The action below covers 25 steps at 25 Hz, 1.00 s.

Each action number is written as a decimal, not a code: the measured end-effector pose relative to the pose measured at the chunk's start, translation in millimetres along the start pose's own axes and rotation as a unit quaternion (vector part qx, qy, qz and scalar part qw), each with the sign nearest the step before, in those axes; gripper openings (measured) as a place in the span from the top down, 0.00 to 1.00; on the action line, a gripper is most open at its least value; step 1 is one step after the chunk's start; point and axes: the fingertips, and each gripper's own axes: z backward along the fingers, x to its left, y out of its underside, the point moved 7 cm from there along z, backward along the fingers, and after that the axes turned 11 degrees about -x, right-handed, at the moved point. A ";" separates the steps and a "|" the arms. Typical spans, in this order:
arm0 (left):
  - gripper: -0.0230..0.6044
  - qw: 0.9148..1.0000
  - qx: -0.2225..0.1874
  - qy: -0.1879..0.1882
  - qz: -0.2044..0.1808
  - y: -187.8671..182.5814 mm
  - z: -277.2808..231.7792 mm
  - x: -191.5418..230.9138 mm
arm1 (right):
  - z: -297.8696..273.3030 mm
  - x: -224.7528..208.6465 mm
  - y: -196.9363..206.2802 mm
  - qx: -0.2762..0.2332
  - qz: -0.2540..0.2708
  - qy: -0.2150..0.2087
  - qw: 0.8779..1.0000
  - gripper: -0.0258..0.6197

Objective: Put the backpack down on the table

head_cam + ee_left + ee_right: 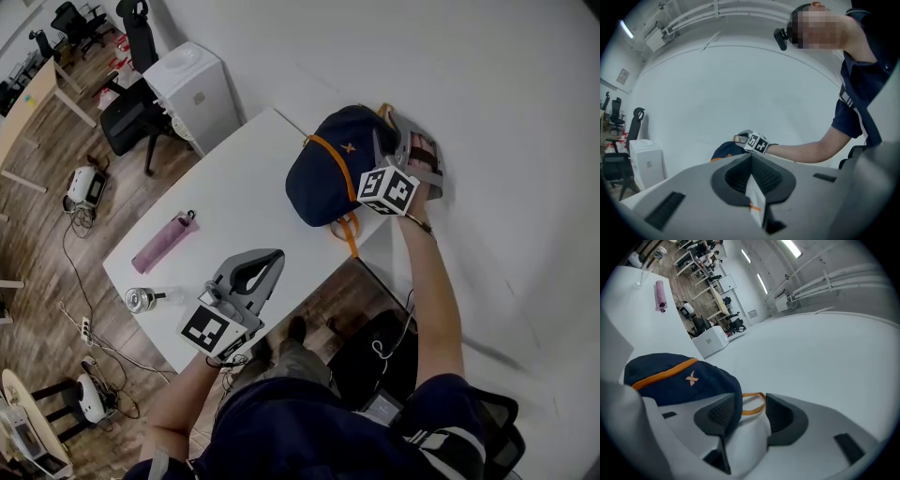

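Head view steeply down over table (234, 192), backpack (323, 178) at one o'clock; left gripper view level, backpack distant; right gripper view close, backpack at nine o'clock

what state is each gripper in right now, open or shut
left gripper: jaws closed, holding nothing.
right gripper: jaws open; the orange loop of the backpack sits between them, not pinched.

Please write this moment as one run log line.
backpack: lying on table | right gripper: open, orange loop between jaws | left gripper: shut, empty
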 end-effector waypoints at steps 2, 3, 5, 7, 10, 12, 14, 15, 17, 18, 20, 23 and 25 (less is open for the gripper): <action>0.96 1.000 -0.002 0.000 0.003 -0.4 -0.6 -0.2 | 5.3 -1.2 0.4 -0.006 -0.022 -0.002 1.000 0.63; 0.96 1.000 -0.006 0.000 0.003 -1.8 -0.9 0.3 | 7.5 -1.9 -0.4 -0.010 -0.037 -0.003 0.999 0.63; 0.96 1.000 -0.007 0.000 0.004 -2.9 -0.7 2.6 | 10.2 -4.5 -2.2 -0.018 -0.073 -0.005 0.997 0.63; 0.96 1.000 -0.006 0.001 0.005 -2.9 -1.4 4.7 | 12.7 -8.2 -3.6 -0.026 -0.105 -0.004 0.994 0.65; 0.96 1.000 -0.006 0.004 0.006 -2.8 -2.7 5.9 | 17.8 -13.7 -5.9 -0.039 -0.140 0.003 0.989 0.70; 0.96 1.000 -0.005 0.006 0.007 -1.8 -2.3 6.2 | 19.9 -15.7 -7.2 -0.046 -0.159 0.004 0.986 0.74; 0.96 1.000 -0.005 0.007 0.008 -1.2 -1.4 6.6 | 20.8 -17.2 -7.9 -0.053 -0.189 0.000 0.981 0.74; 0.96 1.000 -0.003 0.007 0.008 -0.8 -0.7 6.8 | 21.3 -17.9 -8.1 -0.056 -0.204 -0.002 0.977 0.74; 0.96 1.000 0.002 0.003 0.009 0.2 0.2 7.6 | 22.2 -19.5 -8.1 -0.062 -0.223 -0.002 0.973 0.74; 0.96 1.000 0.000 0.003 0.010 -0.6 -0.2 7.3 | 22.7 -20.4 -8.2 -0.065 -0.228 -0.002 0.972 0.74; 0.96 1.000 -0.006 0.005 0.010 -3.0 -0.3 6.3 | 24.8 -22.1 -9.3 -0.071 -0.239 -0.001 0.968 0.76; 0.96 1.000 -0.007 0.004 0.009 -4.8 2.1 6.2 | 29.3 -23.0 -12.7 -0.083 -0.262 -0.001 0.961 0.76; 0.96 1.000 -0.008 0.002 0.007 -5.3 3.7 7.1 | 32.6 -23.0 -15.9 -0.092 -0.271 0.000 0.958 0.77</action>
